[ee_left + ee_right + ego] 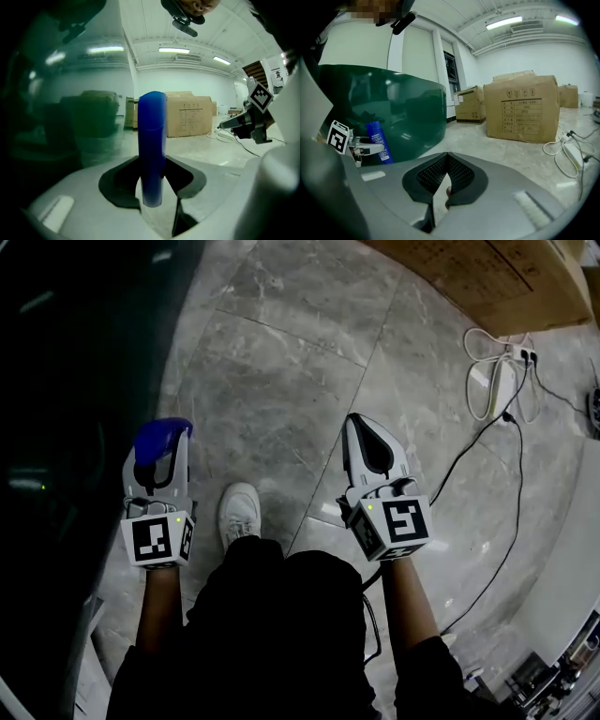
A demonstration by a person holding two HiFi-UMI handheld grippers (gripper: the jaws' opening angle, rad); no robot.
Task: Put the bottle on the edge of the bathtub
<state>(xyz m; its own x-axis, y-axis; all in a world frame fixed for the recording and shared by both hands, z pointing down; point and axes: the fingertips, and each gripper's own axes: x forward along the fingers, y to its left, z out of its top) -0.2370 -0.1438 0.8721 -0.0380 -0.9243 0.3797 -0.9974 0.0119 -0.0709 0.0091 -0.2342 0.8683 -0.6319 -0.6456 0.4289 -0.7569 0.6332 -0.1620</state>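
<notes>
My rig: left gripper [161, 439] and right gripper [356, 423] have light-grey plastic shells with black jaw liners. Left cube [155, 540] and right cube [401, 524] are white with black square markers, each with a green LED. Right pads [435, 172] are ribbed black. The wearer has black clothes [281, 615], a dark sleeve [422, 667] and a white shoe [239, 512].

Grey marble floor tiles [281, 381] are laid throughout. Cardboard boxes [522, 110] are set upon them. A white power strip [502, 390] is placed nearby, with cables [518, 474] plugged in.
</notes>
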